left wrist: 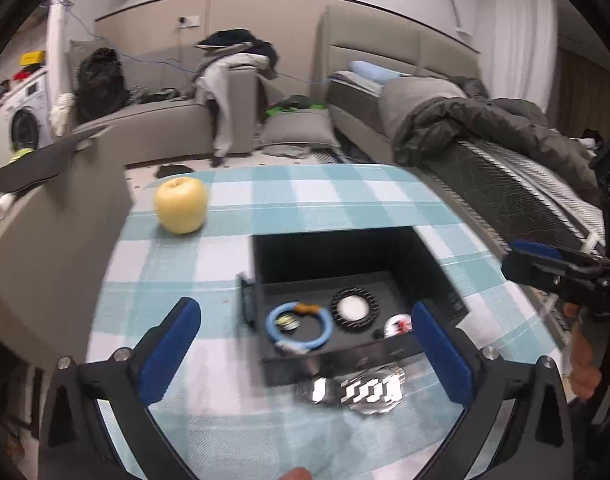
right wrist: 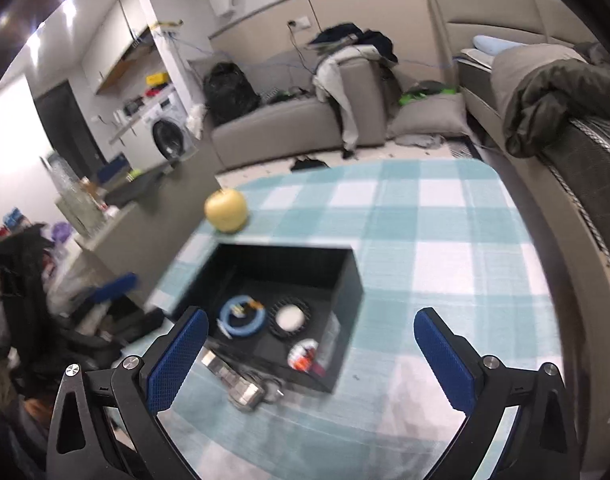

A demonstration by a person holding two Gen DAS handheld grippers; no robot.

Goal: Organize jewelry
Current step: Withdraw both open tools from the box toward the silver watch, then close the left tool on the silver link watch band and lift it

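Observation:
A black jewelry box (left wrist: pixel 433 264) (right wrist: pixel 345 280) stands open on the checked tablecloth. Its pulled-out tray holds a blue bracelet (left wrist: pixel 299 330) (right wrist: pixel 241 322), a round black-rimmed white piece (left wrist: pixel 355 308) (right wrist: pixel 289 318) and a small red-and-white item (left wrist: pixel 397 326) (right wrist: pixel 303 356). A silver metal watch (left wrist: pixel 357 390) (right wrist: pixel 235 380) lies on the cloth in front of the box. My left gripper (left wrist: pixel 305 356) is open above the watch and tray front. My right gripper (right wrist: pixel 311 356) is open, above the box's front right; it also shows in the left wrist view (left wrist: pixel 545 264).
A yellow apple (left wrist: pixel 181 205) (right wrist: pixel 226 210) sits on the table's far left part. A grey cabinet (left wrist: pixel 53 240) stands left of the table. A bed (left wrist: pixel 505 168) runs along the right side and a sofa (right wrist: pixel 289 128) stands beyond.

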